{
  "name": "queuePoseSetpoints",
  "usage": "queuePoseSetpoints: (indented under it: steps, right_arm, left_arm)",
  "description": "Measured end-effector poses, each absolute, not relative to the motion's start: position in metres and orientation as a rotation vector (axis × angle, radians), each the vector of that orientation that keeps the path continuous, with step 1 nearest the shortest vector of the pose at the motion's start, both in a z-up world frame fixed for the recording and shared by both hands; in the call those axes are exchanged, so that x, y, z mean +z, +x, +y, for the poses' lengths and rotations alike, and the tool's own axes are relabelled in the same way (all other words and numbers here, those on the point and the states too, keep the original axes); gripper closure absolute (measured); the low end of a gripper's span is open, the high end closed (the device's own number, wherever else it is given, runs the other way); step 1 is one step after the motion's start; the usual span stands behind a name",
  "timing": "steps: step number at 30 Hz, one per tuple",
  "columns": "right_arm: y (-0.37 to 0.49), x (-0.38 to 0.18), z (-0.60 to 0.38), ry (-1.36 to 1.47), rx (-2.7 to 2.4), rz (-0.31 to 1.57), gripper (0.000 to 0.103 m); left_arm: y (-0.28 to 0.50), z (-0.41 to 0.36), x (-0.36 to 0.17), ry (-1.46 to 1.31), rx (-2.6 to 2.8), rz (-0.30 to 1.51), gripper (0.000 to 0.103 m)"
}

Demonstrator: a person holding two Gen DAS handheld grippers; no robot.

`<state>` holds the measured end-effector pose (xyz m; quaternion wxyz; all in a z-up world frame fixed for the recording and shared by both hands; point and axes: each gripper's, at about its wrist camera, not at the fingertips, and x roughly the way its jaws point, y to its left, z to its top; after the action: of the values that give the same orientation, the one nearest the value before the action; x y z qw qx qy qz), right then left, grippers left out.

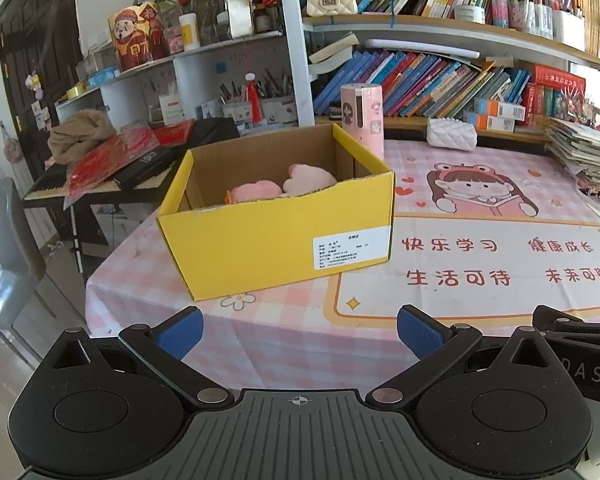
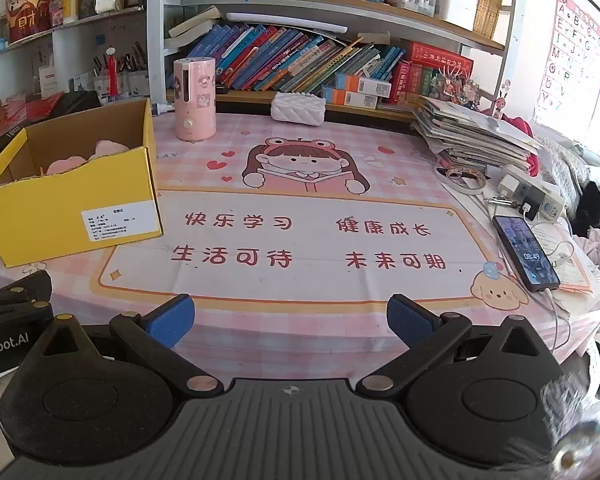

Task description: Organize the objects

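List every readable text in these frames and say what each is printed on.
"快乐学习 健康成长 生活可待 未来可期": table mat.
"08:49": phone screen.
"Robot.AI": left gripper body, in the right view.
"财": figure.
A to Z: wall poster.
Yellow box label, book spines: too small.

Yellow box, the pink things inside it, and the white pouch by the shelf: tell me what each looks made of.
Yellow box: corrugated cardboard, matte; brown bare inside, a torn, ragged front rim, a paper label stuck on.
Pink things: soft plush fabric by their fuzzy, rounded look, mostly hidden by the box wall.
White pouch: probably quilted faux leather or soft plastic, slightly glossy, with puffy stitched diamonds; cannot tell which.
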<state>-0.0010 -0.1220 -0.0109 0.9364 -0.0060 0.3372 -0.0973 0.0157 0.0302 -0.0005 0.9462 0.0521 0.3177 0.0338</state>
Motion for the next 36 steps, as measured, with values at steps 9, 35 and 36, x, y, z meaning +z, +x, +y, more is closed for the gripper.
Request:
queuePoseSetpoints:
  steps: [9, 35, 36]
  right_arm:
    - [0.0015, -0.0134, -0.121, -0.018, -0.198, 0.703, 0.0]
    - [0.001, -0.0141, -0.1193, -0.024, -0.189, 0.706, 0.0]
    - [0.0014, -0.0145, -0.1198, -0.023, -0.189, 0.707, 0.0]
  left_arm:
    - [0.0174, 0.0306, -0.0026, 0.109, 0.078, 0.663, 0.0]
    - [0.0172, 0.0305, -0.002, 0.085, 0.081, 0.683, 0.0]
    - [0.018, 0.0304, -0.0023, 0.081, 0.08, 0.686, 0.0]
